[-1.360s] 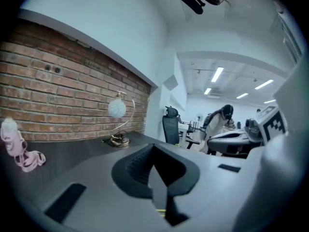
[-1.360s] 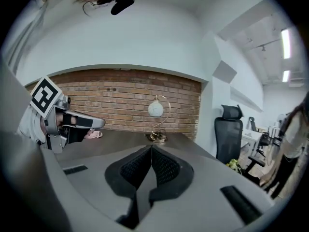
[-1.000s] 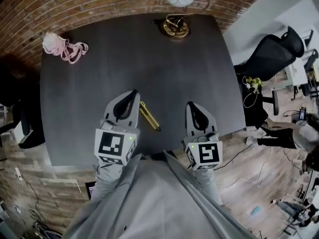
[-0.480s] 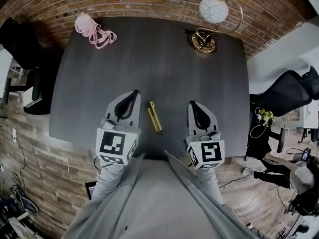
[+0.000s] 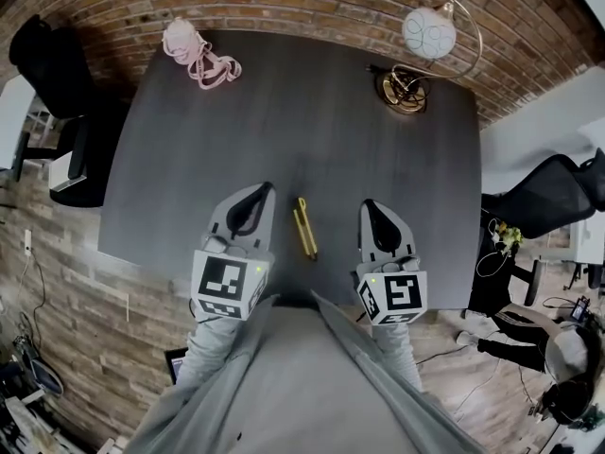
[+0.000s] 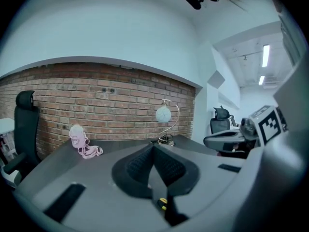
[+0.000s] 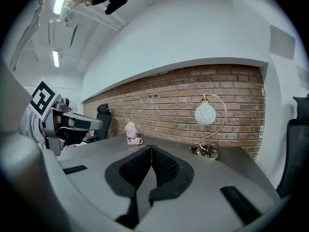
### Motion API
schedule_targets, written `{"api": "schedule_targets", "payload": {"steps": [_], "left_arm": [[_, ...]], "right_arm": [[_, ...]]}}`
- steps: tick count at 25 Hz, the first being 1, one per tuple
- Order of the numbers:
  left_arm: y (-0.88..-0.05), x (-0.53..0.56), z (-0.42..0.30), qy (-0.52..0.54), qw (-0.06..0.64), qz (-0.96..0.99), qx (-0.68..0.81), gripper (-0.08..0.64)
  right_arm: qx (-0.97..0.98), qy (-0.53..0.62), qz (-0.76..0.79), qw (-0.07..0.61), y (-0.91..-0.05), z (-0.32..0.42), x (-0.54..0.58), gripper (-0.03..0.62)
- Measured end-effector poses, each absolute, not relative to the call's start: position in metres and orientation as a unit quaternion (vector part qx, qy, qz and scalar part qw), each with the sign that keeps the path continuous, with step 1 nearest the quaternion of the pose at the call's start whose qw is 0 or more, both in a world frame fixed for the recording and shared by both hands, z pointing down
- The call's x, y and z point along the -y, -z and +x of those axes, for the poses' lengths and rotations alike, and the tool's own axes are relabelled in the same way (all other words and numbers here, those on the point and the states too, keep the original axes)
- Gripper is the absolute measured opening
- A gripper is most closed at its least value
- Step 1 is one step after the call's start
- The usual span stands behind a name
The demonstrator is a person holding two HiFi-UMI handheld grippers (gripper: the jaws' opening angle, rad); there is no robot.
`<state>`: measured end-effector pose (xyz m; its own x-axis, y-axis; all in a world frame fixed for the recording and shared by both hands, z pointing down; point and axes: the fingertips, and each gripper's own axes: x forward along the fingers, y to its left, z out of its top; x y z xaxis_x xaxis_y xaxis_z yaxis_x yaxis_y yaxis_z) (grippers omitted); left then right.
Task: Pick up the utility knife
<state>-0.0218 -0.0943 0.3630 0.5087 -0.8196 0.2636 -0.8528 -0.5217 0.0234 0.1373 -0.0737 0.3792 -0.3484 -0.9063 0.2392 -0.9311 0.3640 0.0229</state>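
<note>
"What's changing on your end?"

"I'm swinging round to face the table (image 5: 312,130) squarely. The lamp (image 5: 416,60) is sliding to the upper right, the pink bundle (image 5: 198,52) is drifting toward the top, and a black chair (image 5: 57,60) is coming in at the left."

"And the knife (image 5: 304,227)?"

"It's straightening up, moving off my left gripper (image 5: 263,189) toward the middle, nearer my right gripper (image 5: 371,206)."

We see a dark grey rectangular table (image 5: 312,130) filling the middle of the head view. At its upper left corner lies a small pink strapped pouch (image 5: 198,50), its straps trailing toward the centre. At the upper right stands a gold-based lamp with a white globe shade (image 5: 405,91). Near the lower edge, about centre, a slim yellow utility knife (image 5: 304,227) lies flat, well apart from both.
</note>
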Motion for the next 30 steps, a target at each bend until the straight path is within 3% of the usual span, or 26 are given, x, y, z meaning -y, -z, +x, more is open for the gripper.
{"api": "schedule_targets", "payload": {"steps": [15,30], "left_arm": [[-0.399,0.096,-0.009,-0.138,0.112,0.863,0.474,0.018],[-0.469,0.080,0.017,-0.173,0.202,0.839,0.475,0.031]], "right_arm": [[0.821,-0.067,0.553,0.126,-0.394,0.136,0.075,0.017],[0.810,-0.088,0.566,0.129,-0.409,0.153,0.071,0.017]]}}
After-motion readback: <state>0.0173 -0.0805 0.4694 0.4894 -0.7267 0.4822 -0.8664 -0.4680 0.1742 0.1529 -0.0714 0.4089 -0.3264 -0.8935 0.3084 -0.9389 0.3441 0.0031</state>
